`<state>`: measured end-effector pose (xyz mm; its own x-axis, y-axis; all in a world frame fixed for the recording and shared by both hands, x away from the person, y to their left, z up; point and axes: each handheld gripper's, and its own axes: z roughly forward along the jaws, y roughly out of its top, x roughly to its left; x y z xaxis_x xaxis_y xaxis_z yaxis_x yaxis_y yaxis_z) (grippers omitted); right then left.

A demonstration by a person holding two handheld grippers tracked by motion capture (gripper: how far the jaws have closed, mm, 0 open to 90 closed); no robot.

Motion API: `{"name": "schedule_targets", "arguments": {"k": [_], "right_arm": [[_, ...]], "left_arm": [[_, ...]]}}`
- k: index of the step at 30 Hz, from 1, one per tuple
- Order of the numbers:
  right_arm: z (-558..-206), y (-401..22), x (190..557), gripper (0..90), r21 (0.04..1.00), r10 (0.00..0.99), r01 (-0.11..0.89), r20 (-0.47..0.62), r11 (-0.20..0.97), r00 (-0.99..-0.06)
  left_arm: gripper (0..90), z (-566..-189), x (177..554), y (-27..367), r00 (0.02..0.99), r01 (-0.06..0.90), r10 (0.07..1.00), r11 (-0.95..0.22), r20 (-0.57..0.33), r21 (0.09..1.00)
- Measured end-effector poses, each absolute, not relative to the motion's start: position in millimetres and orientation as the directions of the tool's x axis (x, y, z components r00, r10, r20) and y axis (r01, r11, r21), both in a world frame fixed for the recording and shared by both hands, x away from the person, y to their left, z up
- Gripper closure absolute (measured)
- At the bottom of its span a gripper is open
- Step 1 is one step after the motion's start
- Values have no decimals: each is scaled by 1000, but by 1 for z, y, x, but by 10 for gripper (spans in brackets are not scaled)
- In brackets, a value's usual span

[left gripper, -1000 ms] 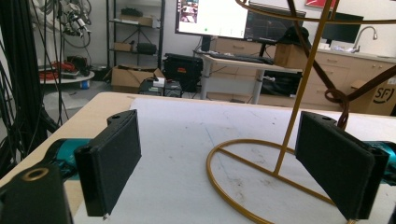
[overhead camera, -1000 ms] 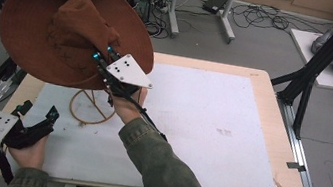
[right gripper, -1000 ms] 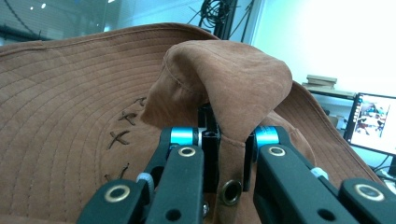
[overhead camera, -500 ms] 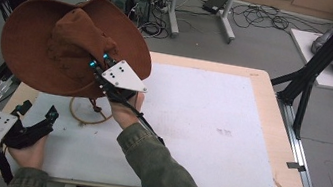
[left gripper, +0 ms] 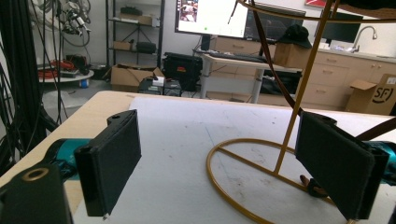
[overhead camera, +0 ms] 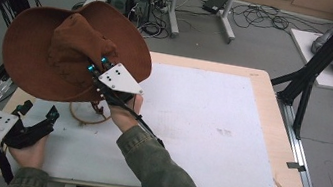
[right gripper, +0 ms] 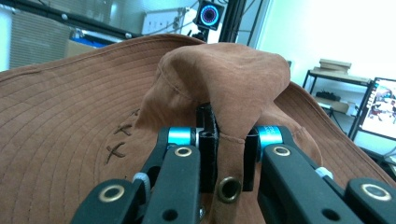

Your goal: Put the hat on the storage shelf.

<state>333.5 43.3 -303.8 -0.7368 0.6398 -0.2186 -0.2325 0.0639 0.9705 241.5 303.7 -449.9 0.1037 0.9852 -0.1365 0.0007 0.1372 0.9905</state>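
Over a white table (overhead camera: 209, 130), a brown hat (overhead camera: 34, 52) hangs tilted in the air at the left, directly above a gold wire stand (left gripper: 261, 154). The right gripper (right gripper: 224, 154) is clamped on a fold of the crown, nearest the stand. The left gripper (overhead camera: 37, 113) rests at the near-left edge, jaws apart and empty, beside the stand's base; bare tabletop stretches right.
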Motion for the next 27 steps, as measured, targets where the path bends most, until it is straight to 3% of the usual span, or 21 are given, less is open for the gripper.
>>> {"name": "schedule_targets", "arguments": {"k": [20,27], "right_arm": [[-306,46,333,823,983,634,-149,-185,111,-751],[-306,46,332,764,983,629,-149,-184,109,-755]], "left_arm": [[147,-450,241,304,104,0,985,137,-136,991],[147,-450,241,304,104,-1,985,138,-137,990]]}}
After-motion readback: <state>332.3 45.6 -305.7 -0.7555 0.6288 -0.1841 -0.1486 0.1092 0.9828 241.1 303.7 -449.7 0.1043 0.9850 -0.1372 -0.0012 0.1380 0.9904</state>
